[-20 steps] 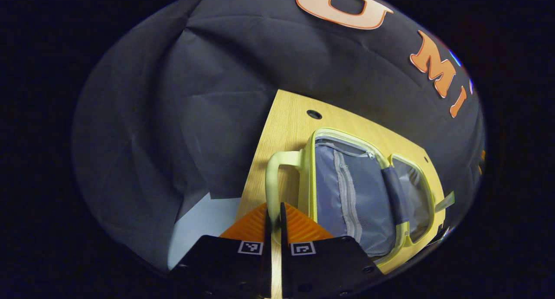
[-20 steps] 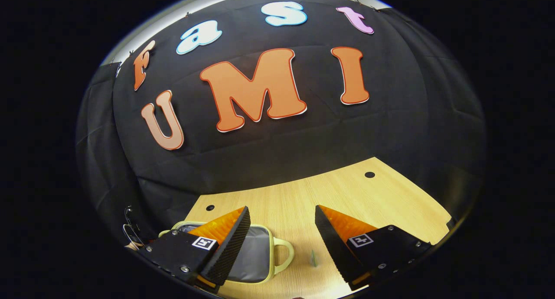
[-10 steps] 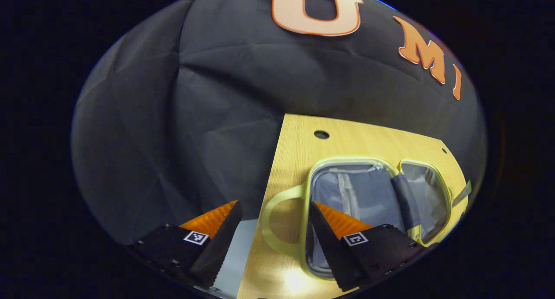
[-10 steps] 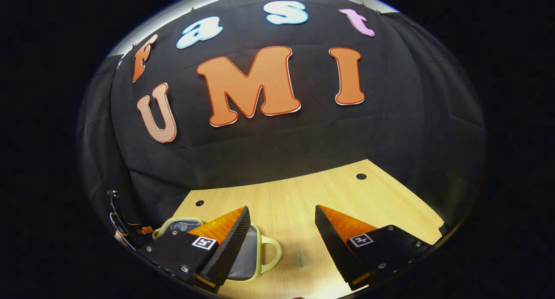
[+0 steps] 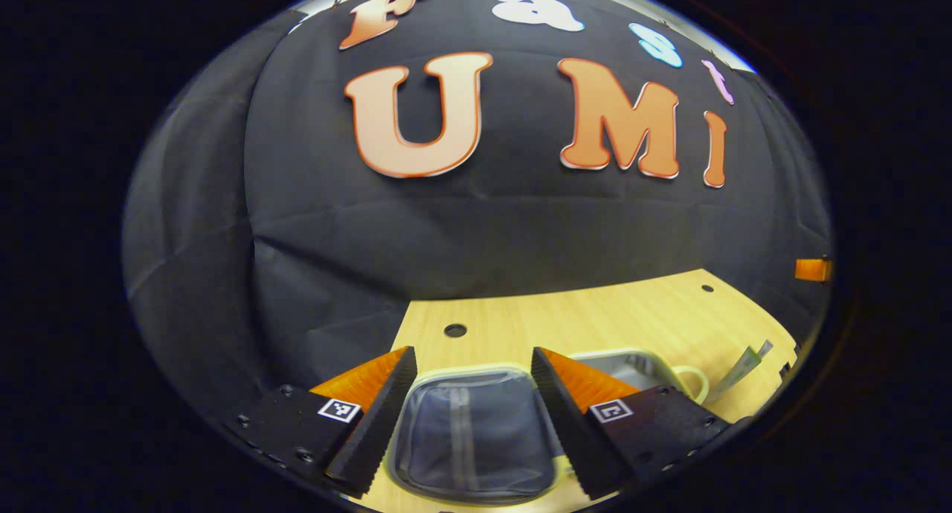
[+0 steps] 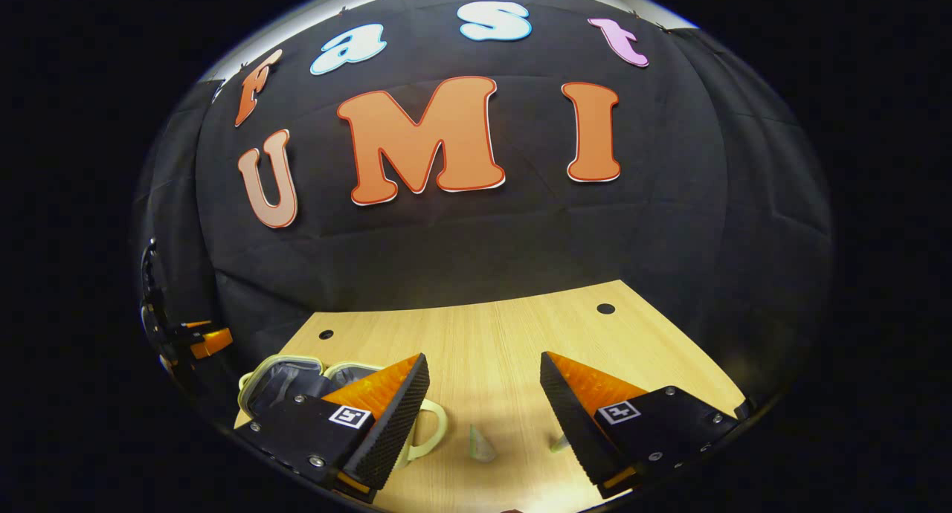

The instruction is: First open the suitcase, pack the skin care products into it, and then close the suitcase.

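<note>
Both claws [image 5: 472, 413] [image 6: 483, 416] are gaping, empty. Sachet [image 6: 482, 446], at 6 o'clock, is looking light, limp; pinch its edge.

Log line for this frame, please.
suitcase: open flat on table | left gripper: open, above it | right gripper: open, empty | sachets: unpacked

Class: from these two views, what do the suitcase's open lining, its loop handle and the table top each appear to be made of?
Suitcase lining: probably grey woven fabric, matte, with a stitched zip line down it. Handle: looks like smooth pale yellow plastic or rubber, softly glossy; which one is unclear. Table: light wood or wood-look laminate, showing fine straight grain and a slight sheen.
</note>
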A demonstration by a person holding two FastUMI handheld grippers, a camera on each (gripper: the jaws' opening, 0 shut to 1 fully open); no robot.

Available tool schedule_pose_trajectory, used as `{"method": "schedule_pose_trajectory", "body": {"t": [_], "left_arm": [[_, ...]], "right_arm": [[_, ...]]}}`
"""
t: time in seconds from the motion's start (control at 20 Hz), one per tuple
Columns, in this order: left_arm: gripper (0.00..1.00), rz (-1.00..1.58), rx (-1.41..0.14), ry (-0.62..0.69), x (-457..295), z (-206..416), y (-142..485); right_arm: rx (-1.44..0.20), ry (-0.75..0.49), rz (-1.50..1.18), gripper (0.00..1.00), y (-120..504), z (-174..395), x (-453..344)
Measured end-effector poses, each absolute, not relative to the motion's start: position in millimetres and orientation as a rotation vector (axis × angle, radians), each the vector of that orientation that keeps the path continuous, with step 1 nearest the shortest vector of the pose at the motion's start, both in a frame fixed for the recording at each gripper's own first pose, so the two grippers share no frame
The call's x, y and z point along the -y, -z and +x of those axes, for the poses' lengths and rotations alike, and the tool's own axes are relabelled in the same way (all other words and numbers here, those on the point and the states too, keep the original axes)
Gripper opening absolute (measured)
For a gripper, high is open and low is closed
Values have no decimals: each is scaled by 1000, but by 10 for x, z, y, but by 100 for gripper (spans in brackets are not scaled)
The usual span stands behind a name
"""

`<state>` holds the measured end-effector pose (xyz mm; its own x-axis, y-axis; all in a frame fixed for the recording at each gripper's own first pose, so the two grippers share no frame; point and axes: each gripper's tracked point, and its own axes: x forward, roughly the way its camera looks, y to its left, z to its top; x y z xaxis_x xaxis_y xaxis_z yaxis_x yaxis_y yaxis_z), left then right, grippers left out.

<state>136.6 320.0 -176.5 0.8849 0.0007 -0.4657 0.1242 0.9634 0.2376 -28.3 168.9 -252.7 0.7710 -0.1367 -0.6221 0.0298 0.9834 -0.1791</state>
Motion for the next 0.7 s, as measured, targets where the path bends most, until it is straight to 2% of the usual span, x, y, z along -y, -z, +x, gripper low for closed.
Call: {"method": "schedule_pose_trajectory", "body": {"t": [0.05, 0.35, 0.5, 0.7], "left_arm": [[99, 263, -467, 78, -2989, 1317, 1727], [98, 251, -376, 92, -1669, 1205, 1623], [98, 244, -377, 154, -888, 1034, 1891], [98, 210, -471, 272, 48, 786, 2452]], "right_arm": [[-686, 86, -165, 95, 2512, -283, -1621], [-696, 64, -160, 95, 2414, -333, -1163], [-716, 50, -154, 95, 2405, -384, -914], [-741, 41, -145, 95, 2371, -456, -567]]}}
